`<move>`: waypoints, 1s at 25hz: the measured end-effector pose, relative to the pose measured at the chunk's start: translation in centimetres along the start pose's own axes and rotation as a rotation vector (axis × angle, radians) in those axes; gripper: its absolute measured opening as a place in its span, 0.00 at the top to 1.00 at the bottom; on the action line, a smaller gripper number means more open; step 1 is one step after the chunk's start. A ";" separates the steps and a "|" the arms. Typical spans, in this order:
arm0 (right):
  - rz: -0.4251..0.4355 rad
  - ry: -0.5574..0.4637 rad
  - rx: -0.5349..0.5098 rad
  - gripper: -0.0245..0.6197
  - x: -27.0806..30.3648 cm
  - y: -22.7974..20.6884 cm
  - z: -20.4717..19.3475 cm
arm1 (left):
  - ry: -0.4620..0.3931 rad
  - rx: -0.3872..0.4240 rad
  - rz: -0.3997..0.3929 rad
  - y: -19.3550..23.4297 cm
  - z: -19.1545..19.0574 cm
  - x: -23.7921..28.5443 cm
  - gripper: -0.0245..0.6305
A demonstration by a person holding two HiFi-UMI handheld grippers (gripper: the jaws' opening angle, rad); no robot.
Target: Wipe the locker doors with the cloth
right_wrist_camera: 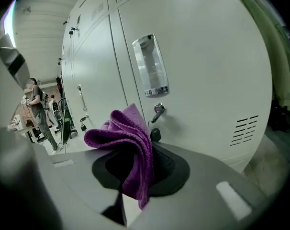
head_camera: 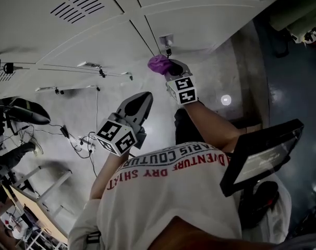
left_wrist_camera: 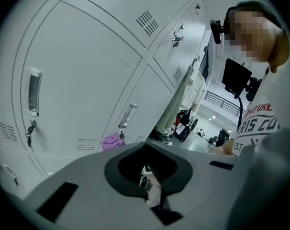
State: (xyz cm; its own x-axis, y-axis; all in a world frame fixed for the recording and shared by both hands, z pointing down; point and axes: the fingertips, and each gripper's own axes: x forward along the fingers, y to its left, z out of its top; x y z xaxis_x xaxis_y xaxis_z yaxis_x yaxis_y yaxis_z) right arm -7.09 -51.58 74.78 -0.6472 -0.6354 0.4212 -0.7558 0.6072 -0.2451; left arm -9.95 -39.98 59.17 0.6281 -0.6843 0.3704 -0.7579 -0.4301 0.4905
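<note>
**Figure: Two hand-held grippers before a bank of lockers, the cloth in the right one**

At left in the head view, the left gripper (head_camera: 143,100) is raised in front of the person's chest, well apart from the lockers. Its own view shows the jaws drawn together with nothing between them. Its marker cube (head_camera: 116,135) sits at the end nearer the person.

To its right, the right gripper (head_camera: 170,69) is held out at arm's length toward the locker doors (head_camera: 90,33). Its jaws are clamped on a purple cloth (head_camera: 158,64), which bunches up in folds above them and hangs down in a tail between them in the right gripper view. The cloth is at the door whose recessed metal handle (right_wrist_camera: 151,66) stands upright above it. It lies just beside the key (right_wrist_camera: 157,111) in that door's lock, where a dark fob (right_wrist_camera: 155,134) hangs. Whether the cloth touches the door face cannot be told from any view.

Further right on the same door, a set of vent slots (right_wrist_camera: 245,128) lies low down. Past the lockers' end the floor (head_camera: 304,92) is dark and glossy. A dark screen (head_camera: 262,152) on a mount juts out at the person's right side.
</note>
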 end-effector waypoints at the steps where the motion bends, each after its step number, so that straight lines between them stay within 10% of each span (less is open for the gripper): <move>1: -0.008 0.000 -0.002 0.86 0.7 -0.4 -0.1 | 0.001 -0.007 0.005 0.5 -0.4 0.1 0.96; 25: -0.085 -0.030 -0.072 0.86 1.4 -6.7 0.5 | 0.007 -0.053 -0.012 1.3 -3.8 2.0 0.96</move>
State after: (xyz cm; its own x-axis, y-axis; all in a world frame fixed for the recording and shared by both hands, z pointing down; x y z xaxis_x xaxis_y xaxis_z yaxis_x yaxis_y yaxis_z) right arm -2.96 -56.78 76.61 -0.5844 -0.6995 0.4113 -0.7996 0.5826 -0.1455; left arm -9.00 -39.72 63.57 0.6381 -0.6751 0.3701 -0.7403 -0.4059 0.5359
